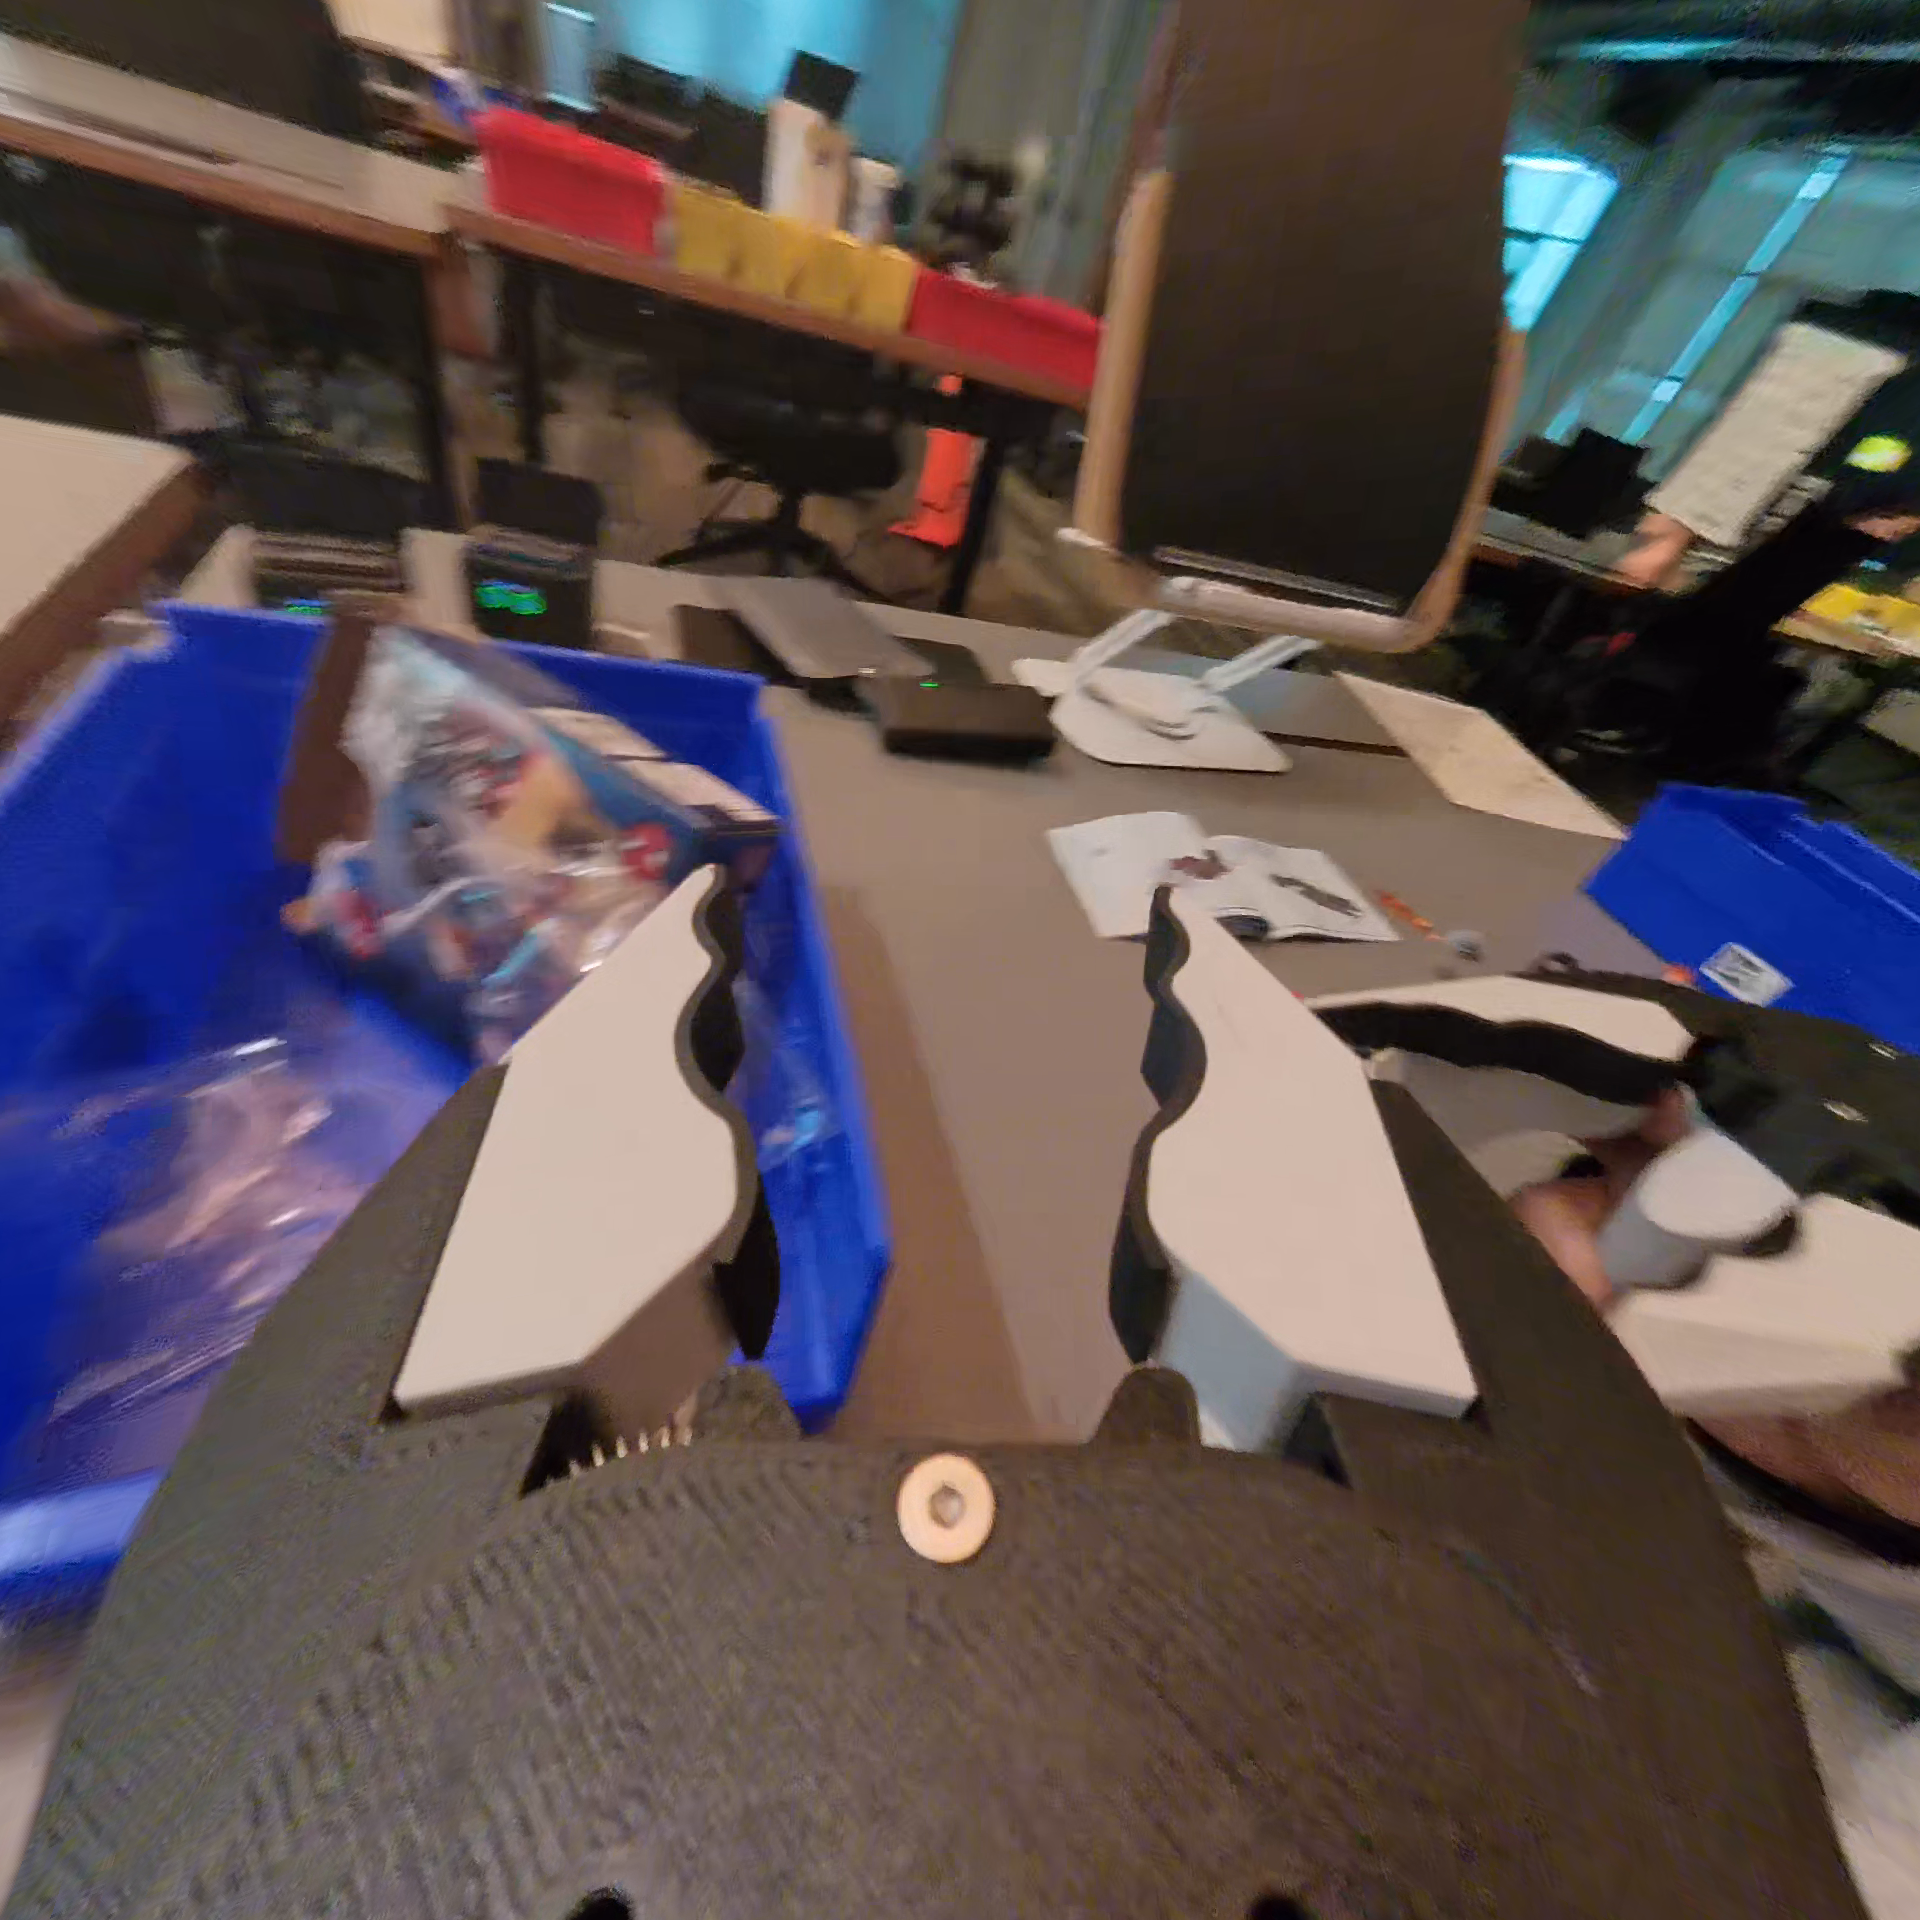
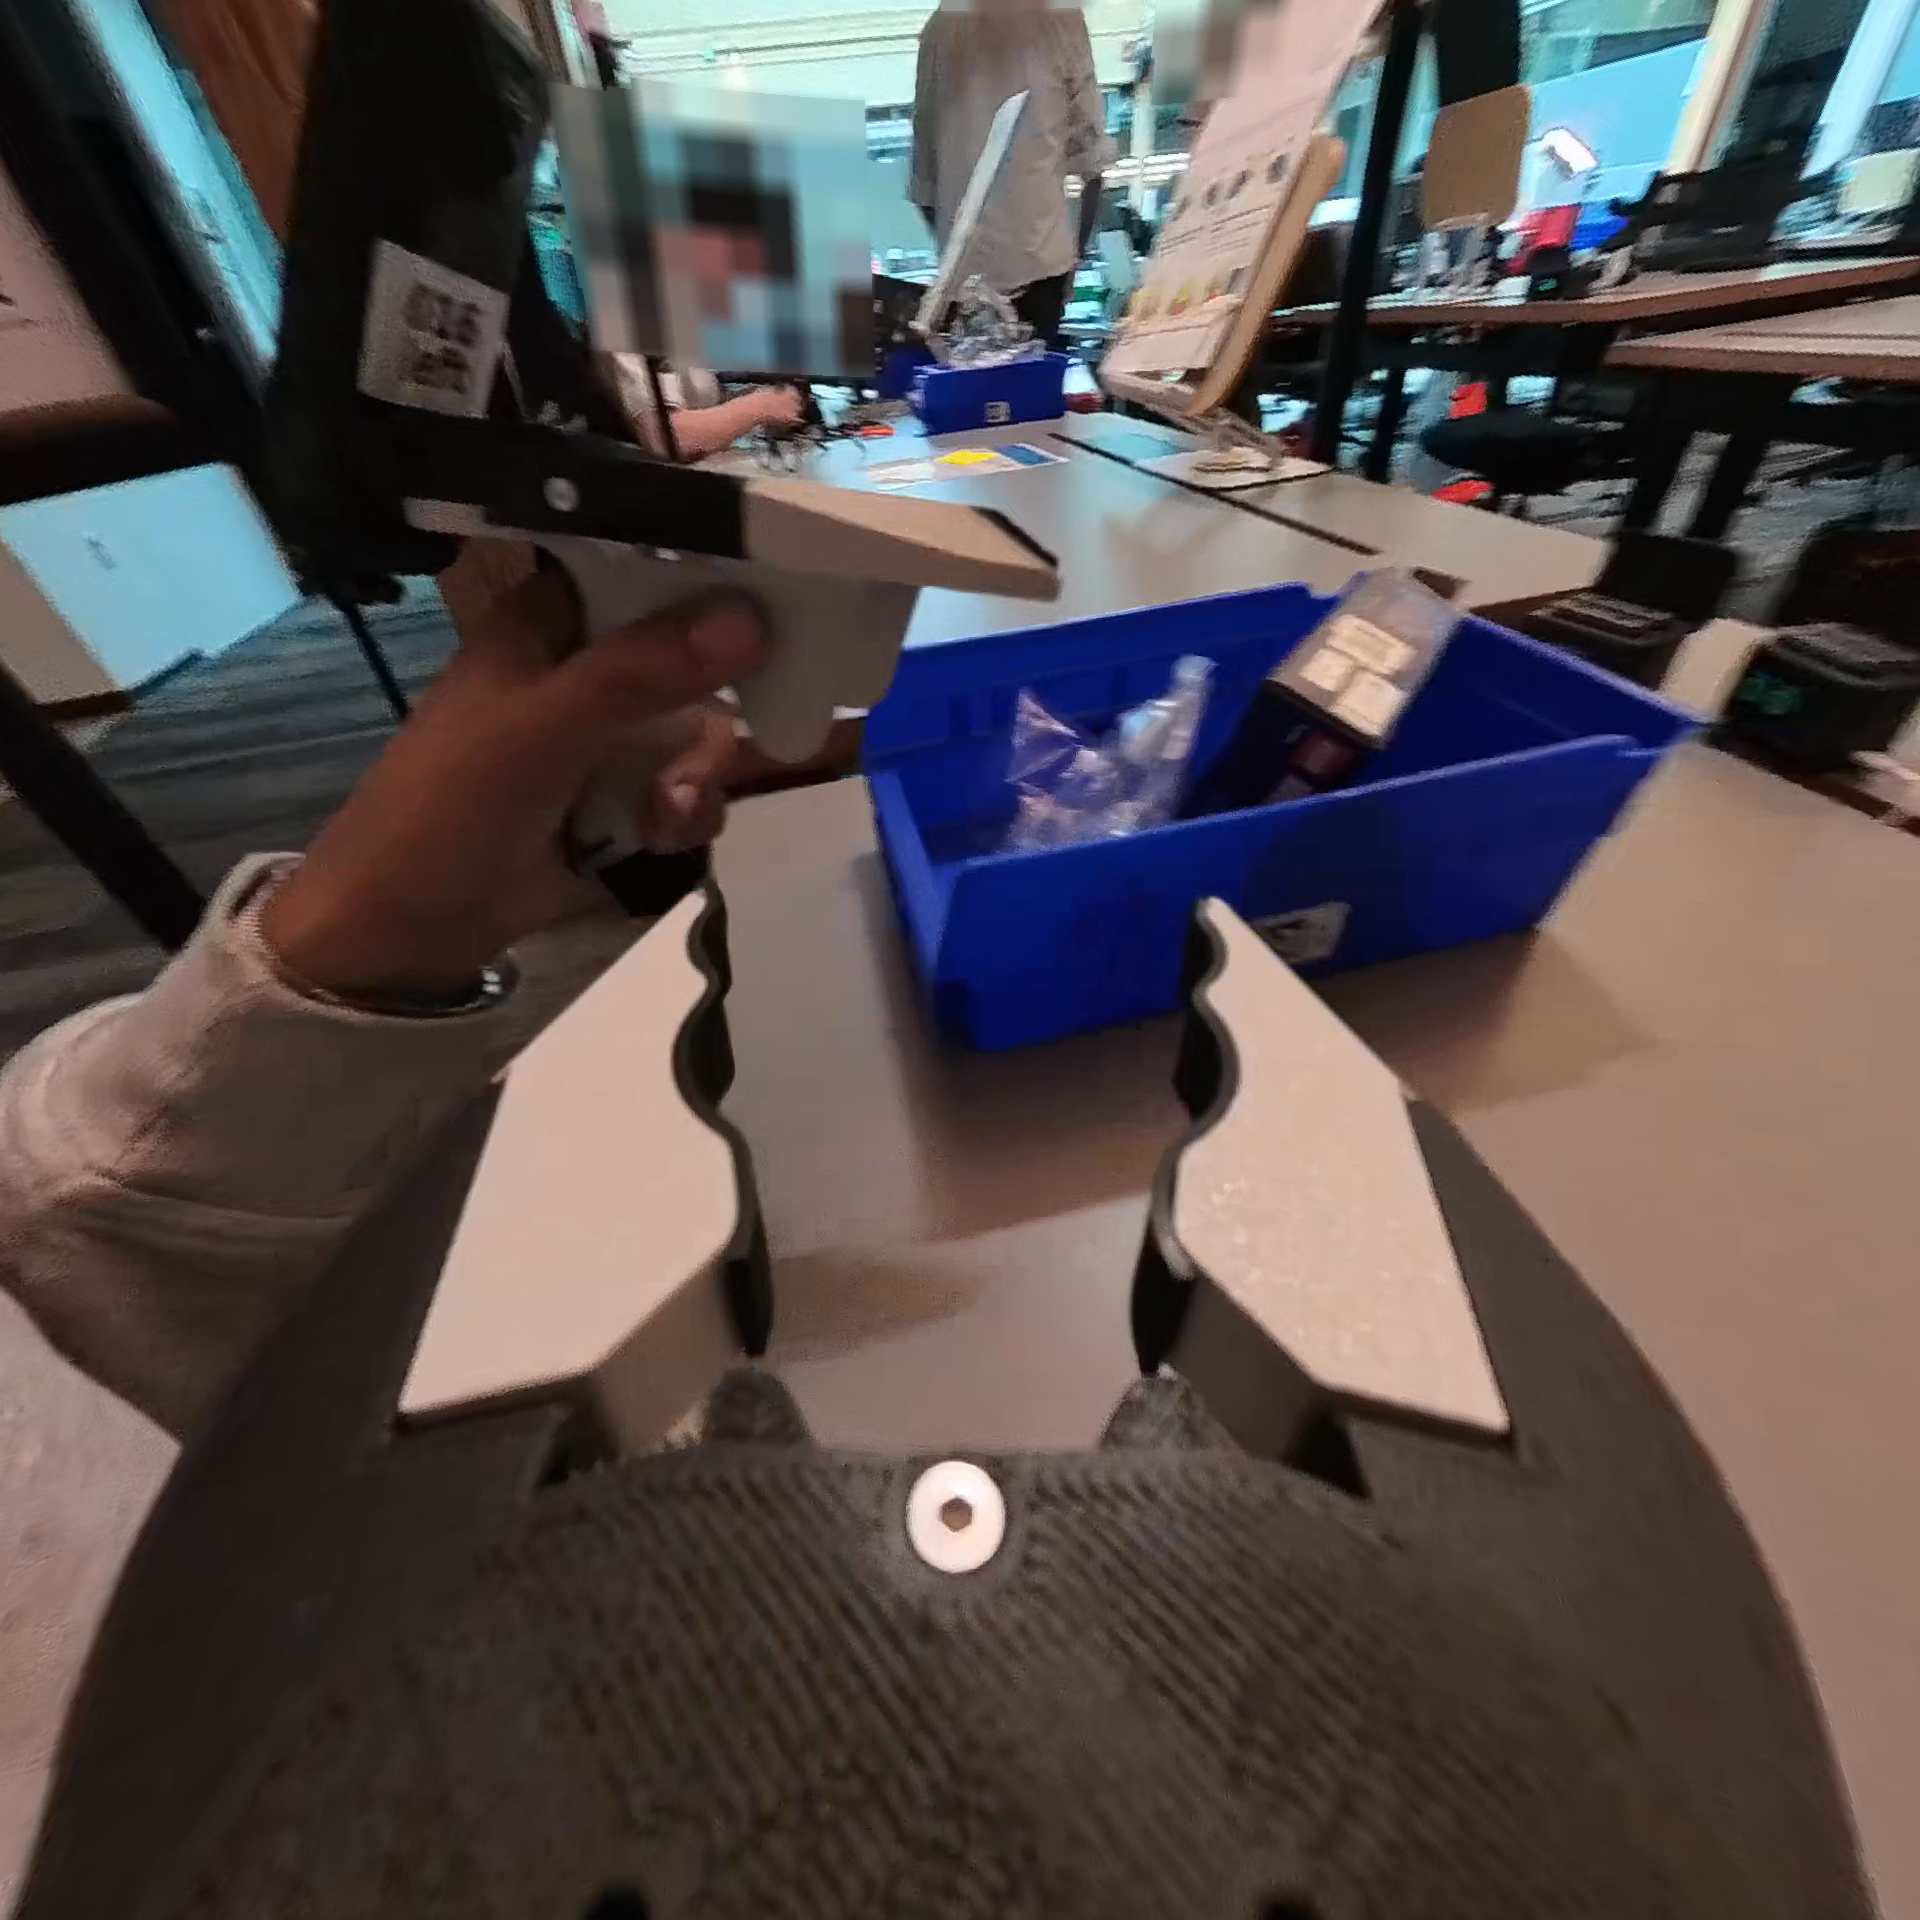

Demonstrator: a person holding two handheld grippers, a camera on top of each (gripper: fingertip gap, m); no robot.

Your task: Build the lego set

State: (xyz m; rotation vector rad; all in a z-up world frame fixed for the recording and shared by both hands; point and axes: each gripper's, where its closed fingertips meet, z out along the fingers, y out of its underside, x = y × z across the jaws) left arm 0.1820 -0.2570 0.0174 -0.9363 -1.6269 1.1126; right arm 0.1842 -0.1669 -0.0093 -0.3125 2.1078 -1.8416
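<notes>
Bags of clear crinkled plastic [image 1: 468, 831] holding the lego pieces, with a dark printed cardboard box [image 2: 1340, 675] leaning beside them, lay inside the deep blue plastic bin [image 2: 1143, 935] that stood on the grey matte tabletop [image 1: 977, 831]. From the left gripper [image 1: 935, 914], with its two pale wavy-edged fingers spread wide apart and nothing between them, the bin sat just to the left and slightly ahead, its long side running away from the camera, so that the left finger [image 1: 592, 1143] already overlapped the bin's near wall in the view. From the right gripper [image 2: 956, 935], also spread wide and empty, the same bin stood straight ahead and a little to the right, well apart from the fingertips, its long side lying across the view. By that layout the left gripper seemed the nearer of the two to the bags, and I judged that a reach into the bin would call for a turn leftward and a drop over the wall. In the right wrist view the person's hand [image 2: 499, 790] held the left tool raised above the table edge, left of the bin. Farther along the tabletop lay an open white paper instruction booklet [image 1: 1216, 878], a second blue bin [image 1: 1766, 894] to the right and a tilted dark board on a white stand [image 1: 1320, 312]. Beyond were long wooden benches with red and yellow bins [image 1: 790, 239], office chairs and people at other tables; motion blur smeared much of it.
</notes>
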